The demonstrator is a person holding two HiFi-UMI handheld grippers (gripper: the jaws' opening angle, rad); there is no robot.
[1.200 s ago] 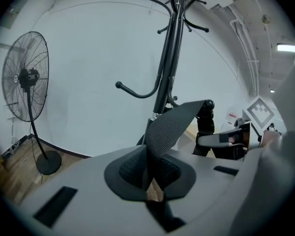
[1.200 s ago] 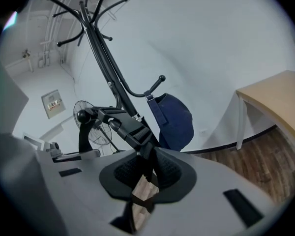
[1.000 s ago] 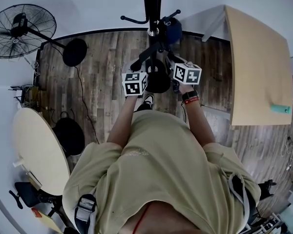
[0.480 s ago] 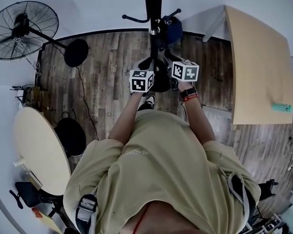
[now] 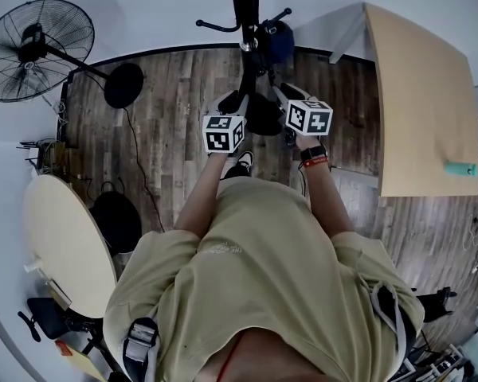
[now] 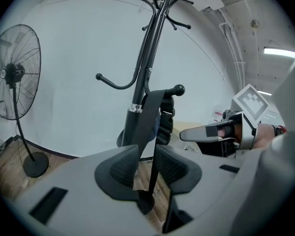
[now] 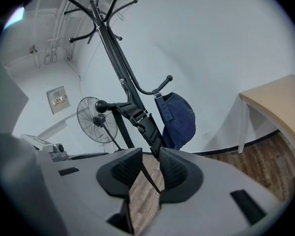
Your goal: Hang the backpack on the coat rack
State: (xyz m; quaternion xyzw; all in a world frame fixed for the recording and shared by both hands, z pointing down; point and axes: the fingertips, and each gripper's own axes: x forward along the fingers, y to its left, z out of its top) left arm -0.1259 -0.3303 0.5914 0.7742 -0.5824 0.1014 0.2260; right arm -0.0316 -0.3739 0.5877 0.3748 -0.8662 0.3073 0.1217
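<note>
The black backpack (image 5: pixel 263 116) hangs at the coat rack (image 5: pixel 245 6) between both grippers. In the left gripper view its wide strap (image 6: pixel 155 112) is looped over a ball-tipped hook (image 6: pixel 178 89) on the pole (image 6: pixel 145 73). My left gripper (image 6: pixel 146 161) is opening; a thin strap runs down through the gap, and the pads do not press it. My right gripper (image 7: pixel 150 163) also shows a gap, with the buckled strap (image 7: pixel 142 122) passing along its right pad. In the head view the left gripper (image 5: pixel 231 100) and right gripper (image 5: pixel 287 94) flank the pack.
A blue fabric item (image 7: pixel 177 117) hangs on another hook. A standing fan (image 5: pixel 36 50) and a round black base (image 5: pixel 123 86) are at the left. A wooden table (image 5: pixel 418 102) stands at the right, a round table (image 5: pixel 64 245) near left.
The backpack sits a little closer to the pole than a second ago. Both grippers have shifted slightly and drawn a bit further apart beside it.
</note>
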